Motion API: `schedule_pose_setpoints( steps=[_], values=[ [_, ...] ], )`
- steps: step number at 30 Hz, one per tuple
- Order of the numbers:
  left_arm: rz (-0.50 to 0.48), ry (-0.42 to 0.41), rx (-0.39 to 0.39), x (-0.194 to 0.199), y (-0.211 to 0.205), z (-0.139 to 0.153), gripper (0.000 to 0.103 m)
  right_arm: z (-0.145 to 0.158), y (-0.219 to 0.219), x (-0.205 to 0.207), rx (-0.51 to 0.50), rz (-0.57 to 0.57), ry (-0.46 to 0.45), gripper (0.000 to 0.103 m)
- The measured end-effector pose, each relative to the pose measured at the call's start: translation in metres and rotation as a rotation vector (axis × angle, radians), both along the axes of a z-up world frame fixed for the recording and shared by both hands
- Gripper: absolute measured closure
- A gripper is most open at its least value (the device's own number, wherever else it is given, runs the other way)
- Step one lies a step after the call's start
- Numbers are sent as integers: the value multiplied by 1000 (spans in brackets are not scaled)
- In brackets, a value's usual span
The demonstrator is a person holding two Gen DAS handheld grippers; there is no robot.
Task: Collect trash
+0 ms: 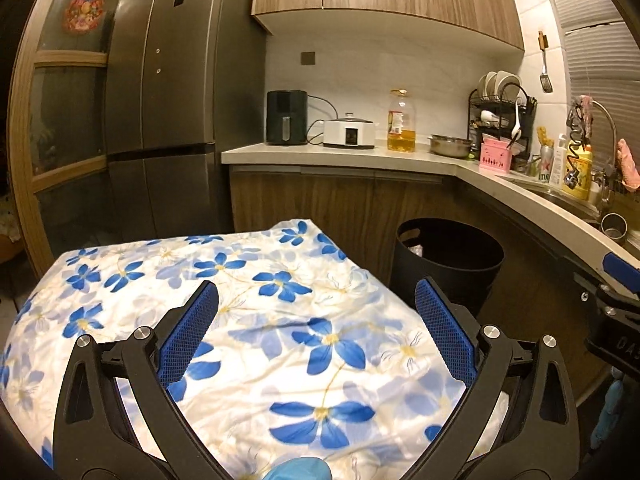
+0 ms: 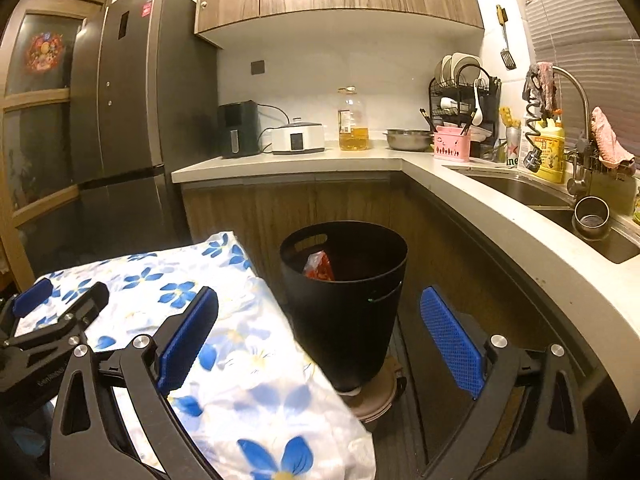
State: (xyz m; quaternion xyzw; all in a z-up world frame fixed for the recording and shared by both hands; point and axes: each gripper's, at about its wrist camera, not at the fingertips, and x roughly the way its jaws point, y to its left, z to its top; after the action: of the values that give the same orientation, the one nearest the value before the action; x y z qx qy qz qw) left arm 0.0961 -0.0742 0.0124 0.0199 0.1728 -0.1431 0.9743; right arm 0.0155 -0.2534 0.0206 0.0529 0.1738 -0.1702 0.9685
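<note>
A black round trash bin stands on the floor beside the table, by the counter corner. Red and white trash lies inside it. In the left wrist view the bin is at the right past the table edge. My right gripper is open and empty, hovering in front of the bin, its left finger over the cloth edge. My left gripper is open and empty above the floral cloth; it also shows in the right wrist view at far left.
A white tablecloth with blue flowers covers the table. The L-shaped counter holds an air fryer, cooker, oil bottle, steel bowl, dish rack and sink. A dark fridge stands at left.
</note>
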Motion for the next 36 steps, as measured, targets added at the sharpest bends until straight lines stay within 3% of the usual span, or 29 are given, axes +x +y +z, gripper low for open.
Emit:
schedule_pose_setpoints(
  steps=[14, 36],
  values=[
    [42, 1, -37, -33, 33, 8, 6, 14, 31, -30, -34, 12, -23, 6],
    [35, -3, -39, -45, 35, 12, 6, 19, 40, -39, -47, -3, -32, 6]
  ],
)
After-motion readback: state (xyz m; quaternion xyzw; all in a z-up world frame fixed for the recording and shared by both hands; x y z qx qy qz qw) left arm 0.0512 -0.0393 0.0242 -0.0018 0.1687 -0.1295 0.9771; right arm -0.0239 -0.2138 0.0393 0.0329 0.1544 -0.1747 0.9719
